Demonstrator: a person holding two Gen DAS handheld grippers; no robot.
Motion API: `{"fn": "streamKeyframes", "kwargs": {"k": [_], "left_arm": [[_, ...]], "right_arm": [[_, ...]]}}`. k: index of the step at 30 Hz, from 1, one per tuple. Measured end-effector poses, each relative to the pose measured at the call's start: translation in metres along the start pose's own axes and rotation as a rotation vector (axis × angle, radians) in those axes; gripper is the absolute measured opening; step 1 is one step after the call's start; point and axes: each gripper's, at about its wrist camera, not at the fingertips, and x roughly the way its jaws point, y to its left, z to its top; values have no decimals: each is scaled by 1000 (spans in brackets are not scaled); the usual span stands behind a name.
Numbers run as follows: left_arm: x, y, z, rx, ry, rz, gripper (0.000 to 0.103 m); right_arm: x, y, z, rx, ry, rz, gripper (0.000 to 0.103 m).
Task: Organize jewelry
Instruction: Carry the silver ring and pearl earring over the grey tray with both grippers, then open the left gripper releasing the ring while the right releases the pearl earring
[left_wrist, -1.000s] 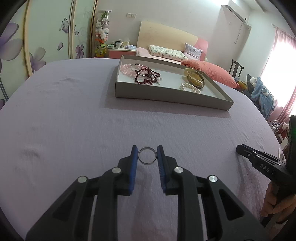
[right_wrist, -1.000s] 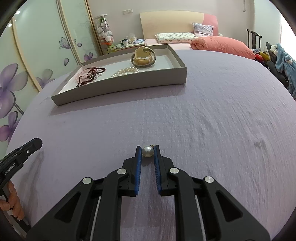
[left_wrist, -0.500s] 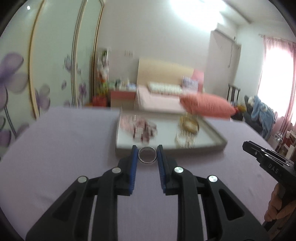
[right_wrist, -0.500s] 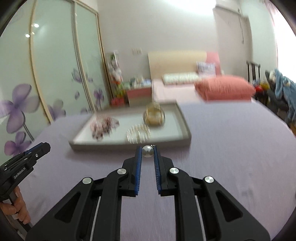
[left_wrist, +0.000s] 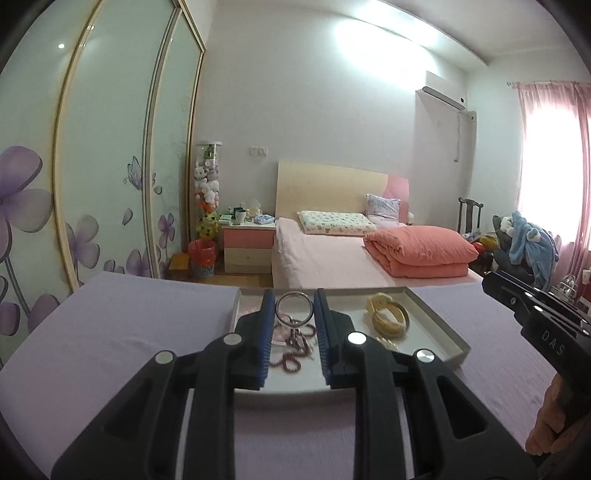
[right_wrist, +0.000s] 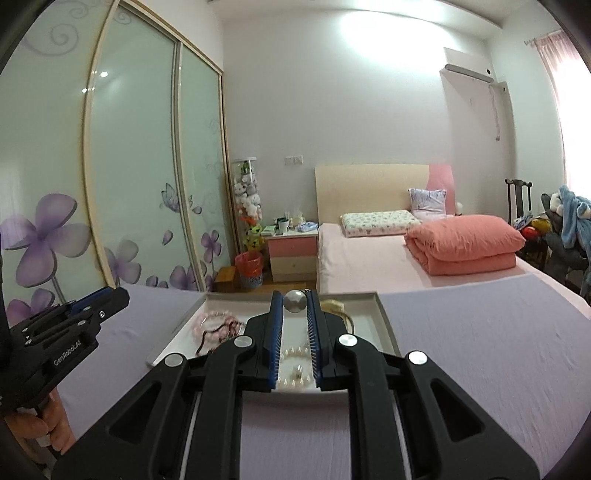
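Plain silver metal ring (left_wrist: 294, 308) was pinched upright between the blue pads of the left tool (left_wrist: 294, 314), held in the air above the near half of the shallow grey cardboard tray (left_wrist: 439, 325). Round white pearl piece (right_wrist: 294, 301) was clamped the same way at the tips of the right tool (right_wrist: 294, 308), above the tray's near-middle. Both tools were narrow, each closed on its item.

Step in hand, as judged: carrying, with both pieces over the tray but neither lowered nor let go. The next move calls for a descent into a bare patch of the tray floor, then parting the pads gently; the ring could roll if dropped on edge.

Already in the tray: dark red bead strand (left_wrist: 295, 350) and pale pink bead bracelet (right_wrist: 212, 321) on the left side, yellow-gold bangle (left_wrist: 388, 319) to the right, white pearl string (right_wrist: 293, 369) directly under the right tool.

Edges: the tray's low wall ran all round; its near rim lay just under both tools and had to be cleared. The tools were close side by side. The lilac-covered worktop (right_wrist: 480, 350) around the tray offered open room on either flank.
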Motion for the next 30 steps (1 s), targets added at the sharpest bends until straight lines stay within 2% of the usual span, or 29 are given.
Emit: {"fn": "streamKeyframes", "kwargs": {"k": [4, 7, 14, 22, 23, 26, 30], "left_arm": [[20, -3, 8, 12, -26, 3, 22], [42, -6, 11, 32, -34, 6, 22], [96, -8, 8, -4, 24, -7, 22], [128, -8, -7, 0, 97, -26, 22], [130, -9, -9, -3, 105, -30, 22], [134, -8, -12, -8, 118, -34, 22], [136, -2, -14, -8, 126, -36, 23]], "right_arm": [[25, -4, 4, 5, -9, -11, 14], [50, -11, 3, 26, 20, -14, 14], [97, -17, -11, 37, 125, -31, 14], [110, -22, -21, 65, 192, -23, 16], [111, -23, -22, 70, 197, -21, 20], [110, -27, -23, 93, 195, -12, 51], [109, -28, -22, 93, 187, -24, 53]]}}
